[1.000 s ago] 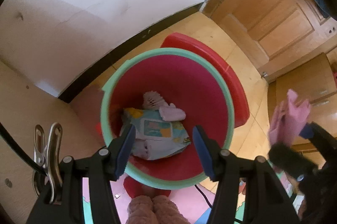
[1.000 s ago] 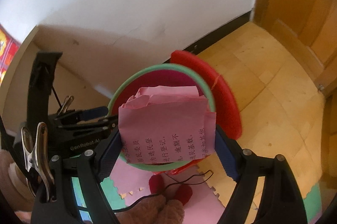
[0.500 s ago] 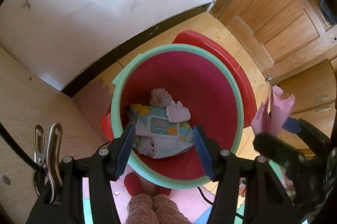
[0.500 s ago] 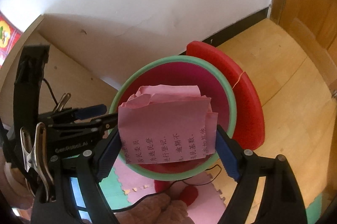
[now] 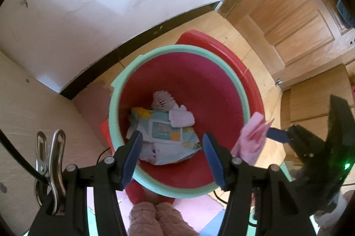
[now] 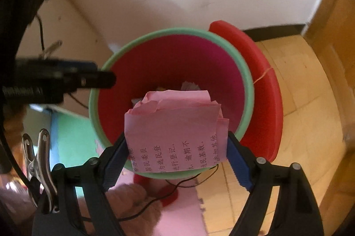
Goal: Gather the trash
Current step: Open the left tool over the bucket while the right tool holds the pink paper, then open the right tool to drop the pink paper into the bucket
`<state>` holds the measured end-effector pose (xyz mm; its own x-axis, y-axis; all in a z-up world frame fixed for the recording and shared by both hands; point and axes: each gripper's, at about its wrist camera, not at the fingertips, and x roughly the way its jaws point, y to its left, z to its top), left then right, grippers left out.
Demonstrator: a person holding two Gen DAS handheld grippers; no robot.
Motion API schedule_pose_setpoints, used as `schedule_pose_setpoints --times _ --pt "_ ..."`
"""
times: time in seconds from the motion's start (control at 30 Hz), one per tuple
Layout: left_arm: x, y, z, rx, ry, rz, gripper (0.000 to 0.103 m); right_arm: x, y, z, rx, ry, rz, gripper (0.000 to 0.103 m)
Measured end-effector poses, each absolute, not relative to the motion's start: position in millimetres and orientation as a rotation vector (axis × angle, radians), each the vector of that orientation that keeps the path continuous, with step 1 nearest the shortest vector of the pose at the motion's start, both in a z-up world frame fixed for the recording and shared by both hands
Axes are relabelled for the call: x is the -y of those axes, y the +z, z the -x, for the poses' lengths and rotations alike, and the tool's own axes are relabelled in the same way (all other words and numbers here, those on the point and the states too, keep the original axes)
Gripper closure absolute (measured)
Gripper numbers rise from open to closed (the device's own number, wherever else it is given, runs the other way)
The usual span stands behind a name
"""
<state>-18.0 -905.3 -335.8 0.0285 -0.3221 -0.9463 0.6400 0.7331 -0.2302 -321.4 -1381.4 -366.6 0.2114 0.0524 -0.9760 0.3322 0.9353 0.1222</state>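
Gripping the pink paper (image 6: pixel 175 131), the right gripper (image 6: pixel 176 153) should clear the bin (image 6: pixel 248 89) rim before releasing (left gripper (image 5: pixel 172 156) gapes, empty).

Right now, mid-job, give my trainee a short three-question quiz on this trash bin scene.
1. True or false: the left gripper holds nothing.
2. What does the right gripper carry? A) pink printed paper B) a bottle C) a sock
3. Fill in: the red bin has a ____ rim.

Key: 1 true, its jaws stand apart with only the bin's trash far below; 2 A, gripped between both pads; 3 green.
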Motion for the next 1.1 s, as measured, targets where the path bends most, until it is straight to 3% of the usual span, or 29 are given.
schedule_pose_setpoints --times 0.7,0.8,0.93,1.1 --pt "920.3 -326.0 19.3 -1.378 -0.816 -0.245 0.044 1381.1 -373.7 315.1 -1.294 -0.080 -0.304 0.032" --pt "919.8 -326.2 19.5 -1.376 -0.814 -0.245 0.044 1385.0 -374.0 318.2 -1.284 -0.077 -0.364 0.030" --pt "917.6 -326.3 18.3 -1.381 -0.810 -0.240 0.044 1385.7 -371.6 317.8 -1.261 -0.116 -0.366 0.018" --pt "915.4 -327.6 18.1 -1.384 -0.817 -0.241 0.044 1382.4 -374.6 321.7 -1.299 -0.124 -0.360 0.018"
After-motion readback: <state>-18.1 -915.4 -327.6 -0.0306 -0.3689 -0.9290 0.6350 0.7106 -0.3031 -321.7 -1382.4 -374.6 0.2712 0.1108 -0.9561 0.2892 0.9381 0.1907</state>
